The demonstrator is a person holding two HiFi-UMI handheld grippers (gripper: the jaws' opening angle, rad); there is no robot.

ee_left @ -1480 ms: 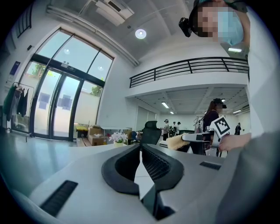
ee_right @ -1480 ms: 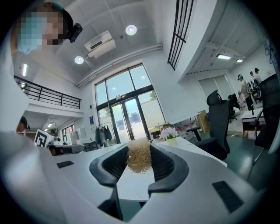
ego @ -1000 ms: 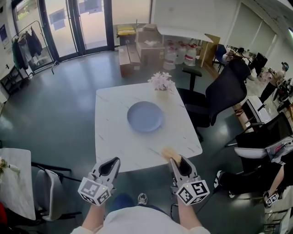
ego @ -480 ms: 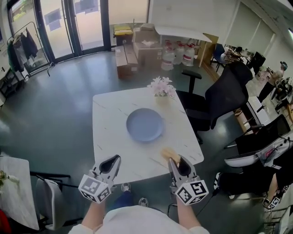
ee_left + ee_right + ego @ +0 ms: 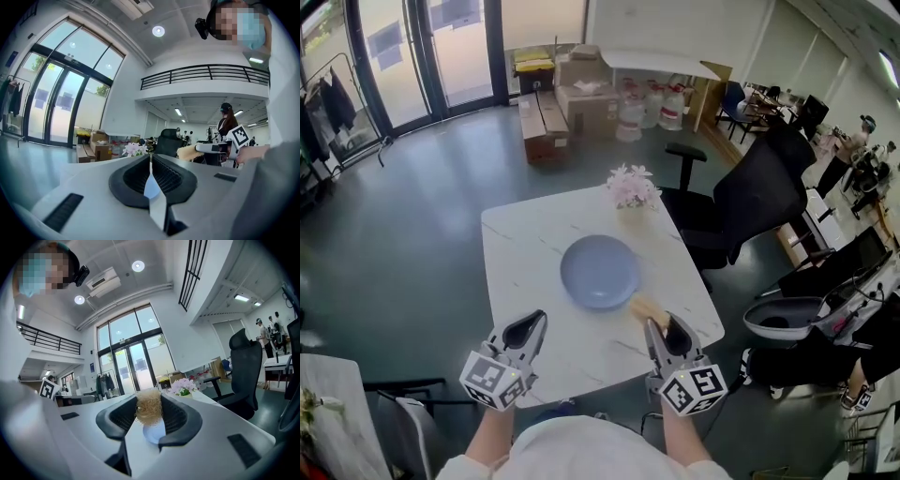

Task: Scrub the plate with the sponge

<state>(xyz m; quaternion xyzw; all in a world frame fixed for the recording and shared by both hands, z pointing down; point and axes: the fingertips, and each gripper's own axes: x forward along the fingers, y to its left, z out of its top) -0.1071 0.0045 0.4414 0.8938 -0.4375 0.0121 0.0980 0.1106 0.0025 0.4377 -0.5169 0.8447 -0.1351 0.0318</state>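
A pale blue plate (image 5: 600, 271) lies in the middle of the white marble table (image 5: 520, 244). My right gripper (image 5: 660, 325) hovers over the table's near edge, just right of the plate, shut on a tan fibrous sponge (image 5: 646, 309). In the right gripper view the sponge (image 5: 148, 411) fills the gap between the jaws, with the plate (image 5: 154, 433) showing below it. My left gripper (image 5: 530, 328) is over the near edge to the plate's left; in the left gripper view its jaws (image 5: 150, 157) are shut with nothing between them.
A small pot of pink flowers (image 5: 632, 187) stands at the table's far edge. A black office chair (image 5: 750, 202) sits close to the table's right side. Cardboard boxes (image 5: 572, 84) and water jugs (image 5: 647, 108) are on the floor beyond. Another white table (image 5: 328, 412) is at the left.
The table and plate have come closer and both grippers now reach over its near edge. The sponge stays in the right gripper; the left stays shut.
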